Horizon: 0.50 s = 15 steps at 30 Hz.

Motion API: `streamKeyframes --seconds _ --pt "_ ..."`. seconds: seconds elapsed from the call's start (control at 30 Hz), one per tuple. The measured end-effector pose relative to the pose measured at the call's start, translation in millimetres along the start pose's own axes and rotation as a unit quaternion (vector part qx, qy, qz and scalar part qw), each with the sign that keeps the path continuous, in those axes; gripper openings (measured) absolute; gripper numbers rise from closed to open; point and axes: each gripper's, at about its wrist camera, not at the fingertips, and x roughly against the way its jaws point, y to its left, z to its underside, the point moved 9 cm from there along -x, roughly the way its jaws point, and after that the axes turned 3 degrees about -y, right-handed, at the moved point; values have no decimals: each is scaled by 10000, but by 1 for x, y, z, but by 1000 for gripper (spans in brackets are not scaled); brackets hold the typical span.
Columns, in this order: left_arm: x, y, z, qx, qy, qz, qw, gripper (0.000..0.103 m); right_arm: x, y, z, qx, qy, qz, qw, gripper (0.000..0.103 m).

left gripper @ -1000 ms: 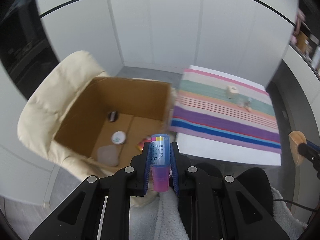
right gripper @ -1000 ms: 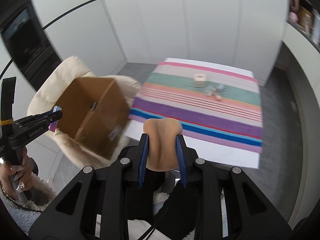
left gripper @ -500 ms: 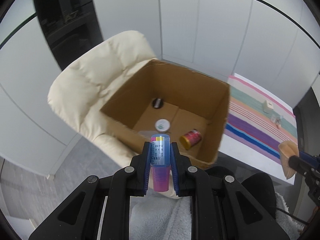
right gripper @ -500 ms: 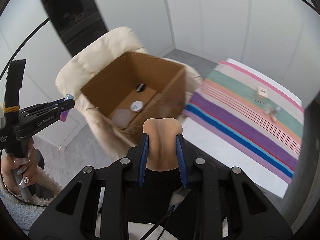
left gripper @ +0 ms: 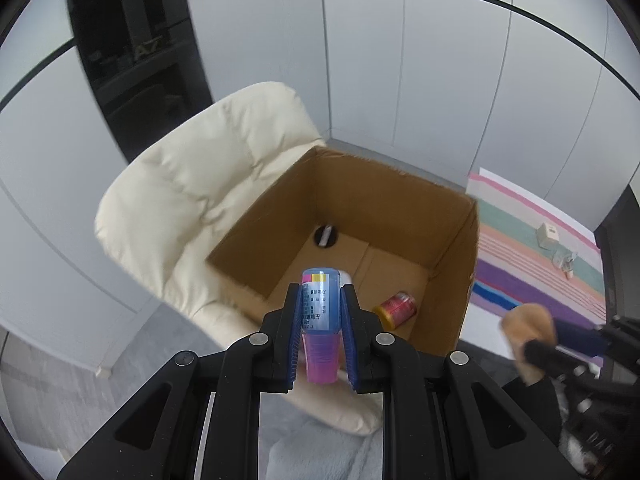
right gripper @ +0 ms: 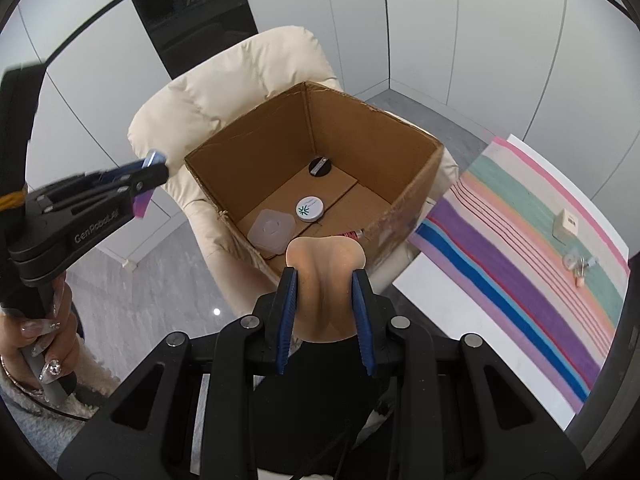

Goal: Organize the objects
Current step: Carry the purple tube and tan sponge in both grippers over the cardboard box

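My left gripper (left gripper: 320, 292) is shut on a small bottle (left gripper: 319, 312) with a blue label and a pink cap end. It hangs over the near rim of an open cardboard box (left gripper: 452, 240). My right gripper (right gripper: 325, 276) is shut on a peach-coloured soft sponge (right gripper: 322, 256), just short of the box's (right gripper: 360, 128) near corner. In the box lie a black disc (right gripper: 319, 167), a white round tin (right gripper: 309, 209), a translucent lid-like piece (right gripper: 272, 229) and a red can (left gripper: 396, 309). In the right wrist view the left gripper (right gripper: 150, 172) shows at the left, in a person's hand (right gripper: 44, 344).
The box rests on a cream padded armchair (left gripper: 192, 184). To the right lies a striped cloth (right gripper: 520, 264) with a small beige box (right gripper: 566, 226) and some tiny items (right gripper: 578, 264). White wall panels and a dark cabinet (left gripper: 132, 52) stand behind; grey floor lies below.
Both grippers have swung left, away from the striped cloth and toward the cardboard box, which now fills the middle of both views. Each still holds its object.
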Motion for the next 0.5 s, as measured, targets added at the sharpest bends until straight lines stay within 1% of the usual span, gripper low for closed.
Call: streamKeyframes --seconds 0.17,0.27,0.37,0.5 --pt "-22 -2 -29 -57 -97 29 9999 19 -26 2 -20 108 57 99 9999 28" --pt "-35 -1 -40 -60 -82 77 9999 19 -41 2 -34 203 72 183 9996 28" --pt "-48 8 -51 29 -69 71 9999 19 -57 3 -48 289 99 224 9993 28" --pt "-66 23 -60 145 -17 -36 9999 19 -81 5 -65 372 152 225 9989 28"
